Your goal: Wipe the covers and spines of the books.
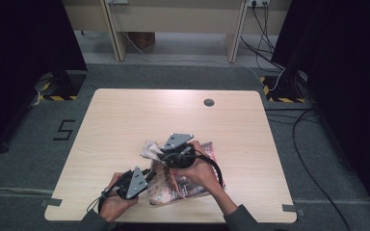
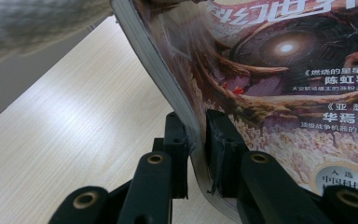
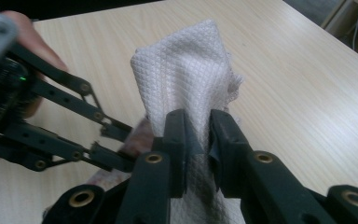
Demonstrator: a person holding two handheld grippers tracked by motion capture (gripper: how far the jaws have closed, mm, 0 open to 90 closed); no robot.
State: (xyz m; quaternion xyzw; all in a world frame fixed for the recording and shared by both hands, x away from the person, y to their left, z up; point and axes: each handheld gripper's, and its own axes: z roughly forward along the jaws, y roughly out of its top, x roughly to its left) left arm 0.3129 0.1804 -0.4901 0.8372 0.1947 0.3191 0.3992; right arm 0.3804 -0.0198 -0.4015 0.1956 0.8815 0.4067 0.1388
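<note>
A magazine (image 1: pixel 183 185) with a dark illustrated cover lies on the light wooden table (image 1: pixel 125 115) near the front edge. My left gripper (image 1: pixel 149 174) is shut on the magazine's (image 2: pixel 279 74) left cover edge, lifting it; the cover passes between the jaws of the left gripper (image 2: pixel 196 140). My right gripper (image 1: pixel 160 154) is shut on a white waffle-weave cloth (image 1: pixel 150 149) and holds it above the magazine's upper left corner. In the right gripper view the cloth (image 3: pixel 186 79) stands up between the jaws of the right gripper (image 3: pixel 198 133), and the left gripper (image 3: pixel 116 144) shows at the left.
A small round grey disc (image 1: pixel 209 102) sits on the table near the far edge. Past the table are grey carpet, cables (image 1: pixel 313 163) on the floor at the right, and a wooden bench (image 1: pixel 173 19) at the back.
</note>
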